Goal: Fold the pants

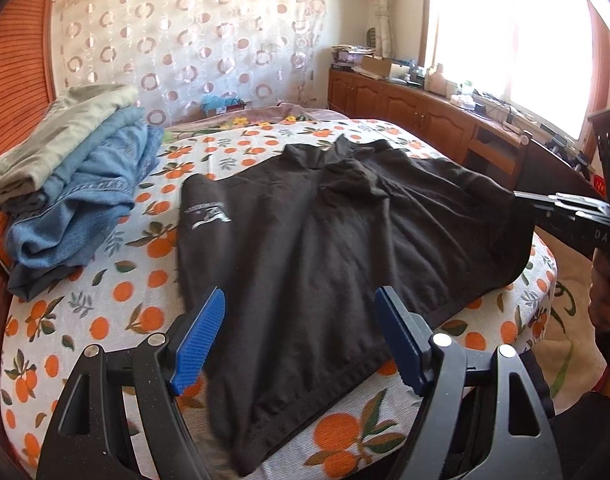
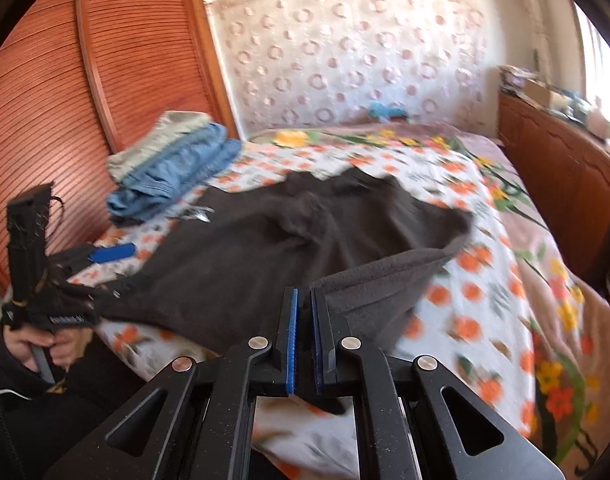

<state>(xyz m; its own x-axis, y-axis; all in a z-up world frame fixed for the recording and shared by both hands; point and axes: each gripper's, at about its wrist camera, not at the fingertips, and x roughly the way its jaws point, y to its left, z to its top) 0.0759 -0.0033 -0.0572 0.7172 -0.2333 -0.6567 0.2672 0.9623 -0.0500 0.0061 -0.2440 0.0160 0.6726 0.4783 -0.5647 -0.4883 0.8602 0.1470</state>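
Black pants [image 1: 325, 240] lie spread on the bed's orange-print sheet [image 1: 117, 292], with a white logo near their left edge. They also show in the right wrist view [image 2: 265, 248]. My left gripper [image 1: 301, 340] is open, its blue pads [image 1: 201, 340] on either side of the near hem, just above the cloth. My right gripper [image 2: 303, 308] is shut on the pants' right edge and holds that edge lifted off the sheet. It shows at the right of the left wrist view [image 1: 521, 196], pinching the cloth.
A stack of folded blue and grey clothes [image 1: 73, 176] sits at the bed's left, against a wooden slatted wardrobe [image 2: 65, 100]. A wooden cabinet [image 1: 417, 116] with clutter runs under the window on the right. The bed's edge is close in front.
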